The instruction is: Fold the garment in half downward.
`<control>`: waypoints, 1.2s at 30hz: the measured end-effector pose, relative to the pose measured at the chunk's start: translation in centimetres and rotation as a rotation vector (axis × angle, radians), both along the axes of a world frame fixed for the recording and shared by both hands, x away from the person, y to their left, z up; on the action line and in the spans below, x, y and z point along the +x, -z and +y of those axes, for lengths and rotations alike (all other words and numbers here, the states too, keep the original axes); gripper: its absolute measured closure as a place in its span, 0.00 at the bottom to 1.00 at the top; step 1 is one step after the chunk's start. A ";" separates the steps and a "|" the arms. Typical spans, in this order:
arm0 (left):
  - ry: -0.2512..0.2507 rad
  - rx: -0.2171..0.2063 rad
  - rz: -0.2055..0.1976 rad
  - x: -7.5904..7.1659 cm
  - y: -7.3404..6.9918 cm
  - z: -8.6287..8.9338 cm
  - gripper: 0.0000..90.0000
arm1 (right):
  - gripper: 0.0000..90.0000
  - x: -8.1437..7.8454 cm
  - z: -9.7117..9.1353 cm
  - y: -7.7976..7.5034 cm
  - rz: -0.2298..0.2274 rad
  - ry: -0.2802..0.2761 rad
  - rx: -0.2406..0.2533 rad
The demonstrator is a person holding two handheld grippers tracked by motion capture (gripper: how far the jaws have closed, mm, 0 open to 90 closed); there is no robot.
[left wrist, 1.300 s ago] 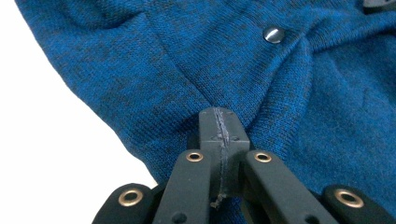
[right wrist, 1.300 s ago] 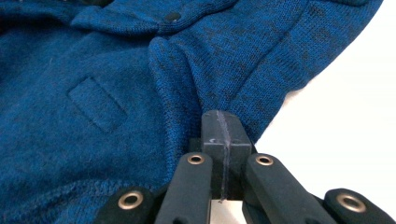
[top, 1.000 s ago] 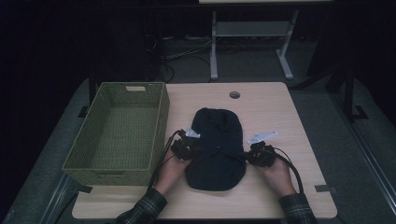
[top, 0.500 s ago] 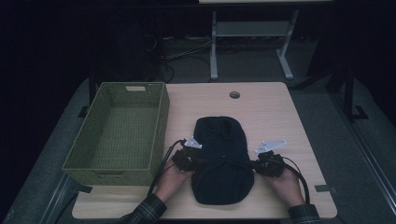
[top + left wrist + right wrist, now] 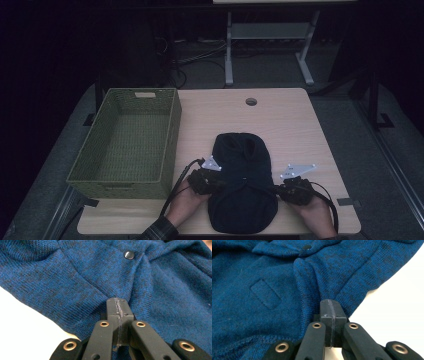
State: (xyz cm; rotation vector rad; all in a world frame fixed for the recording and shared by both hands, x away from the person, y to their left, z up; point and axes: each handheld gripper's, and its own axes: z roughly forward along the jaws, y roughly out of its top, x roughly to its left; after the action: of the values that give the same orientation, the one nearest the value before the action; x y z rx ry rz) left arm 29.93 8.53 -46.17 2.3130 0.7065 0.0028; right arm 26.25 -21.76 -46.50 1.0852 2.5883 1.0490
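Blue knit cardigan [image 5: 242,192] gripped at both sides on the table [image 5: 295,127].

I have the left hand-held gripper [image 5: 216,182] and the right hand-held gripper [image 5: 282,190] each clamped shut on a pinch of the knit at the cardigan's edges. It lies bunched near the front edge, beside the empty green wicker basket [image 5: 127,142]; by my judgement, folding and stowing are left.

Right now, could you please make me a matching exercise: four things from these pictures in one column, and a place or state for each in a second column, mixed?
Things:
1. basket
2. sweater
3. left gripper
4. cable hole

Places or states:
A. shut on the sweater's left edge
B. table's far edge
C. empty, at table's left
D. bunched between both grippers

Pairs: 1-C, 2-D, 3-A, 4-B
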 end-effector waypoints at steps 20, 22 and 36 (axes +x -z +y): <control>-0.023 -0.071 -0.004 1.8 -2.8 0.8 0.77 | 0.75 2.1 -1.9 -2.2 -0.093 0.077 0.089; -0.038 -0.072 -0.014 2.3 -3.2 1.0 0.73 | 0.71 2.9 -2.1 -2.5 -0.092 0.089 0.089; -0.120 -0.080 -0.091 6.5 -5.7 1.4 0.64 | 0.64 8.5 -2.1 -4.3 -0.084 0.129 0.092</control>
State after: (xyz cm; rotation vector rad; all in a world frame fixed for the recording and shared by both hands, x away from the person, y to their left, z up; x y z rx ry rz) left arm 36.42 9.97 -40.42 2.1767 0.7833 0.1312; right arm 34.76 -23.89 -42.20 1.1843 2.3908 1.1666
